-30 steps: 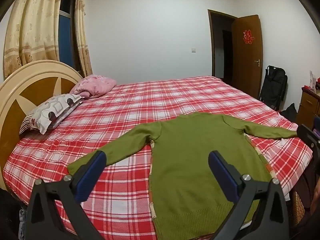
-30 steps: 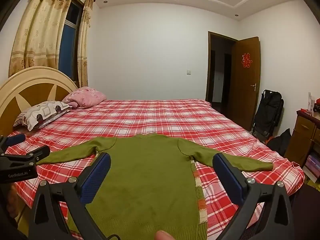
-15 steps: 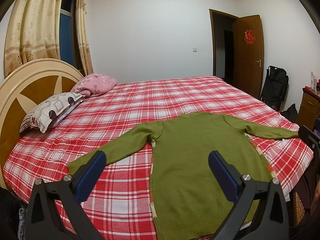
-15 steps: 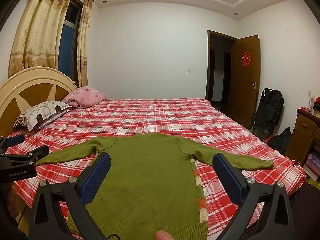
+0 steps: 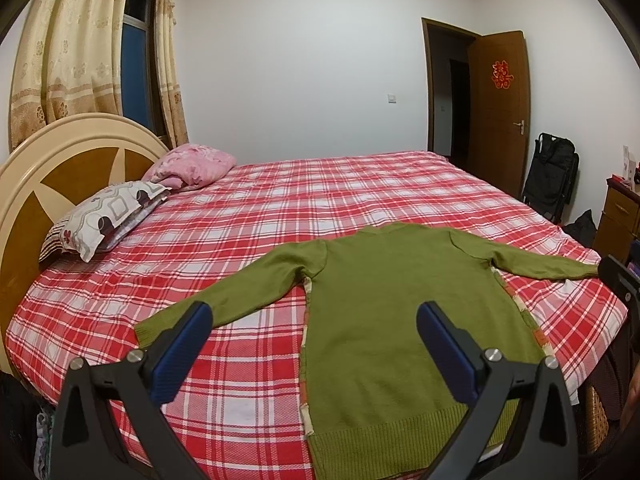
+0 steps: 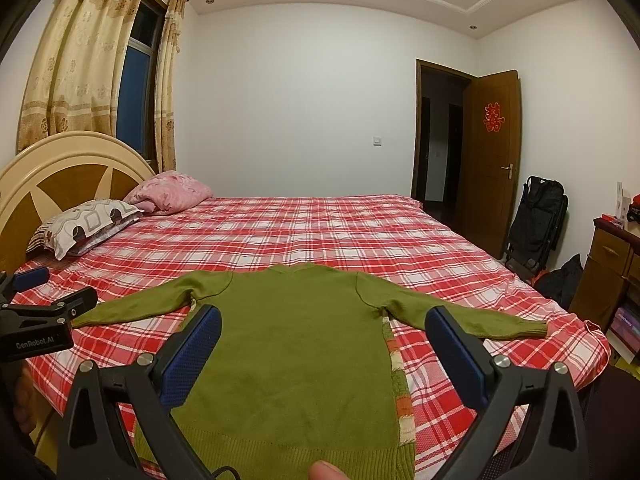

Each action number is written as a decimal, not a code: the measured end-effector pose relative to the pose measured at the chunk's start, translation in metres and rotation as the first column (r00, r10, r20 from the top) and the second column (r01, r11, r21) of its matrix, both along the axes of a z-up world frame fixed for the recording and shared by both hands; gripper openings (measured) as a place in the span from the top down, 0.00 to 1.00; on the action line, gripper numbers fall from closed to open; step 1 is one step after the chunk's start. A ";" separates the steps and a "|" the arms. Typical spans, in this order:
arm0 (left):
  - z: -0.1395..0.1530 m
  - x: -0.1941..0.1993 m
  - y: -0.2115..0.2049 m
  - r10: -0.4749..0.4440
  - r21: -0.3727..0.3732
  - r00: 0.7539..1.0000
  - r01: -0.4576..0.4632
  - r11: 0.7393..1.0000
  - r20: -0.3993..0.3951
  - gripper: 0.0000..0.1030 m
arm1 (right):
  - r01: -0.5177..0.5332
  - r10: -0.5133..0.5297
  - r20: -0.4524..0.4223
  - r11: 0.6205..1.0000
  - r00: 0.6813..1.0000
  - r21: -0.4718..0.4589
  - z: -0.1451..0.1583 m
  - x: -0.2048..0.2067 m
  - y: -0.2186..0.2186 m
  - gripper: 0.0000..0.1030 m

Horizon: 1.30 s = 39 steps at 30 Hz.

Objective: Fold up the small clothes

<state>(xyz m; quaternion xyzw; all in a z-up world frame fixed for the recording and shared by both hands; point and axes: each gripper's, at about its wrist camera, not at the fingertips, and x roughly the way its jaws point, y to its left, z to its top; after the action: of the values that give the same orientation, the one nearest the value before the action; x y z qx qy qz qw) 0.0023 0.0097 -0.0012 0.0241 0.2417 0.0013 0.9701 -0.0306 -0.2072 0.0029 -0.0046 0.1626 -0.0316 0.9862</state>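
left gripper (image 5: 312, 332): jaws spread wide, nothing held, above the near edge of the bed (image 5: 360, 196). green sweater (image 5: 384, 312) lies flat, back up, near that edge: left sleeve (image 5: 240, 296) stretched out, body smooth, right sleeve (image 6: 452, 312) stretched out toward the bed's right side. right gripper (image 6: 324, 336): also spread, empty, over the hem. judgement: garment laid out, no fold made; sleeves and body folds all remain.

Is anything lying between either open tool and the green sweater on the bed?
Nothing visible does. The sweater lies flat on the plaid bedspread, both tools open above its hem. The pillows sit far off by the headboard.
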 end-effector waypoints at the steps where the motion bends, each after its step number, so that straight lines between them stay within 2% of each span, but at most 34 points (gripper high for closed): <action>1: 0.000 0.000 -0.001 0.001 0.001 1.000 -0.001 1.000 0.000 0.00 | 0.000 0.000 0.000 1.000 1.000 0.000 0.000 0.000 0.000 0.01; 39: -0.001 0.002 0.001 0.008 -0.010 1.000 -0.008 1.000 -0.001 0.00 | 0.000 0.000 -0.008 1.000 1.000 0.002 -0.005 0.000 0.000 0.01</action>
<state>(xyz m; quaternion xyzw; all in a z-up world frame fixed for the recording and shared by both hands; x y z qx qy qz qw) 0.0040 0.0110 -0.0020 0.0183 0.2421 0.0039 0.9701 -0.0310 -0.2070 -0.0017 -0.0040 0.1664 -0.0312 0.9856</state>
